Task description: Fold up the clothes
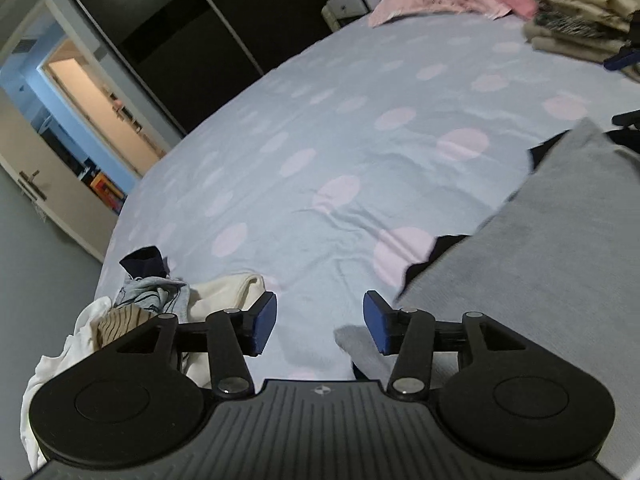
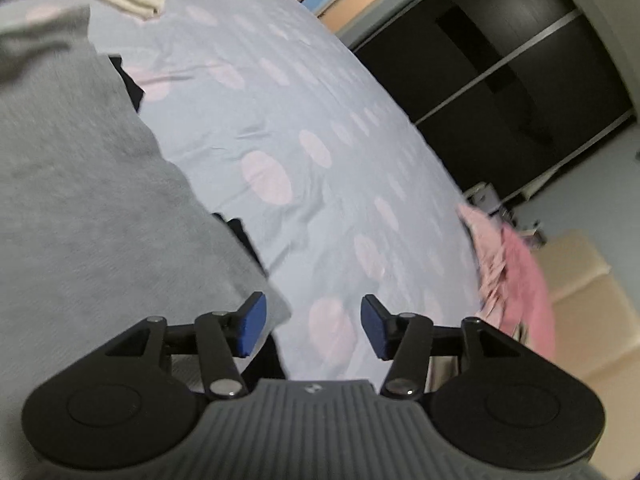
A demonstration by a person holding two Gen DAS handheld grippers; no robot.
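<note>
Both claws stand part-open and empty. The grey garment (image 1: pixel 540 264) lies flat on the dotted bed (image 1: pixel 320 140), between the two. It sits right of the left claw (image 1: pixel 320 322) and left of the right claw (image 2: pixel 313 326), each just beside an edge. Its long axis appears to run away from both claws; neither is clearly nearer.

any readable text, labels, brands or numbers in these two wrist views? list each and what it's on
No readable text in either view.
Small round emblem on the left tongs body: a symbol, not letters.
Similar small mark on the right tongs body: blurred, unreadable.
Faint marking on the pale pink garment at the head of the bed: too blurred to read.
</note>
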